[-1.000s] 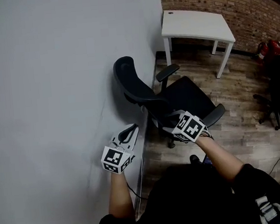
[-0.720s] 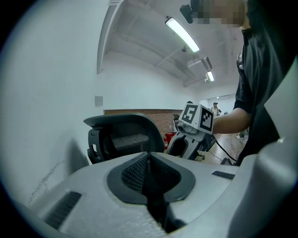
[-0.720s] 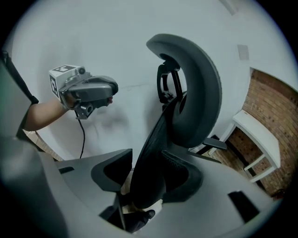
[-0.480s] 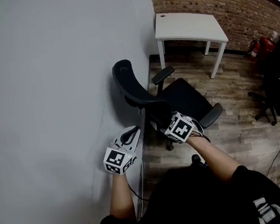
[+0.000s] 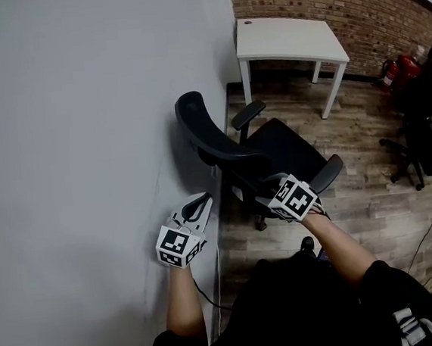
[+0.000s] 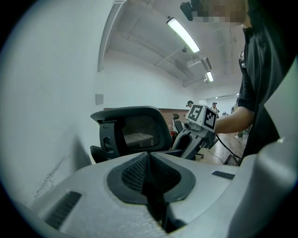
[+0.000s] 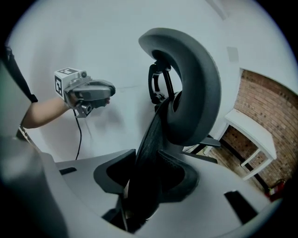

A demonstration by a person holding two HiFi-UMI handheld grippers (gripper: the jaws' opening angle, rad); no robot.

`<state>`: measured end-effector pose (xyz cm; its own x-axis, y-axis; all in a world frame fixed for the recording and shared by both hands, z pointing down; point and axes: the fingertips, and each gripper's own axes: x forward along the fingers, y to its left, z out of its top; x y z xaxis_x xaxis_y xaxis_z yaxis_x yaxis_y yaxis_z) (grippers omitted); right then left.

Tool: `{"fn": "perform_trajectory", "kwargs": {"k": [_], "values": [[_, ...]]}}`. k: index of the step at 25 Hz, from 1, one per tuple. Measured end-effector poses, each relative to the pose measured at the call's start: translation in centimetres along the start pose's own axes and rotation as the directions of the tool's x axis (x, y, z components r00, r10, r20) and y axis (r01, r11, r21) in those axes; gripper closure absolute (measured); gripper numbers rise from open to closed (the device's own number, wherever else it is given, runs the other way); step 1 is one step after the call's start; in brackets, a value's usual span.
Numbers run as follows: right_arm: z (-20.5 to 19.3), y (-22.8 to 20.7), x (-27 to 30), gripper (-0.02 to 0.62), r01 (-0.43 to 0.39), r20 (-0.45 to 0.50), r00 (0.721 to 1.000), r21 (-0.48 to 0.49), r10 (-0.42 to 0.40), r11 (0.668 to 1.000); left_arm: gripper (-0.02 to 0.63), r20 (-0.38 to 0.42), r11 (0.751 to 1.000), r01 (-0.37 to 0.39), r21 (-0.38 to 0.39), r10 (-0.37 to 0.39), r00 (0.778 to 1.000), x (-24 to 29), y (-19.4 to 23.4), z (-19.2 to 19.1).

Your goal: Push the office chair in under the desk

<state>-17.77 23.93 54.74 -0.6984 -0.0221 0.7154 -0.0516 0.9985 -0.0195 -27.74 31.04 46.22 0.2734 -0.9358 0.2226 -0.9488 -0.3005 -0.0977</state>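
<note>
Soft, even indoor light. Ceiling tubes (image 6: 183, 35) glare at upper centre. Faint chair (image 5: 260, 153) shadow on wall (image 5: 84, 143). Fisheye bending, dark corners; foreground blurred.

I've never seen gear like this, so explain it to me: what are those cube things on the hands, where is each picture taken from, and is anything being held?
There is no robot here. A person holds a hand tool with a two-jaw claw in each hand, and the patterned cubes are part of those tools. The big picture comes from a camera on the person's head, looking down. The other two come from cameras riding on each claw. The left claw is shut and empty, held near the wall. The right claw has just been closing on the back edge of the chair and now grips it. The chair stands beside the wall. The desk is farther off.
</note>
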Motion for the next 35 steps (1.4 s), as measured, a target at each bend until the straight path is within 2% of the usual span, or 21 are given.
{"fn": "perform_trajectory", "kwargs": {"k": [6,12,17,21,24,27,30,33,35], "values": [[-2.9,-0.3,-3.5,0.459,-0.011,0.044,0.999,0.022,0.01,1.0,0.589,-0.008,1.0,-0.026,0.003,0.026,1.0,-0.2,0.2,0.1],[-5.6,-2.7,-6.5,0.47,-0.018,0.028,0.999,0.005,0.018,1.0,0.589,-0.051,0.998,-0.024,0.061,0.027,0.998,0.6,2.8,1.0],[-8.6,-4.3,-9.2,0.476,-0.025,0.013,1.0,-0.074,0.026,0.997,0.589,-0.103,0.988,0.011,0.156,0.006,0.995,1.6,3.2,1.7],[-10.9,-5.8,-10.9,0.474,-0.048,-0.008,0.999,-0.146,0.048,0.988,0.588,-0.2,0.961,0.078,0.264,-0.024,0.979,3.0,3.1,0.7],[-12.5,-6.8,-11.6,0.474,-0.072,-0.006,0.997,-0.209,0.073,0.975,0.581,-0.275,0.929,0.143,0.34,-0.048,0.96,4.1,3.3,-0.6],[-13.7,-8.0,-12.5,0.474,-0.103,0.002,0.994,-0.262,0.107,0.96,0.489,-0.349,0.891,0.217,0.399,-0.072,0.934,5.2,3.6,-1.5],[-14.9,-9.3,-13.2,0.474,-0.133,-0.003,0.99,-0.304,0.138,0.943,0.461,-0.43,0.84,0.303,0.451,-0.093,0.898,6.2,4.0,-3.1],[-16.0,-10.5,-13.7,0.471,-0.15,-0.007,0.988,-0.335,0.156,0.93,0.429,-0.529,0.77,0.43,0.471,-0.143,0.836,7.4,3.8,-5.3],[-16.3,-11.2,-13.9,0.469,-0.16,-0.012,0.986,-0.349,0.167,0.923,0.415,-0.61,0.707,0.528,0.47,-0.172,0.773,8.2,3.3,-7.2]]}}
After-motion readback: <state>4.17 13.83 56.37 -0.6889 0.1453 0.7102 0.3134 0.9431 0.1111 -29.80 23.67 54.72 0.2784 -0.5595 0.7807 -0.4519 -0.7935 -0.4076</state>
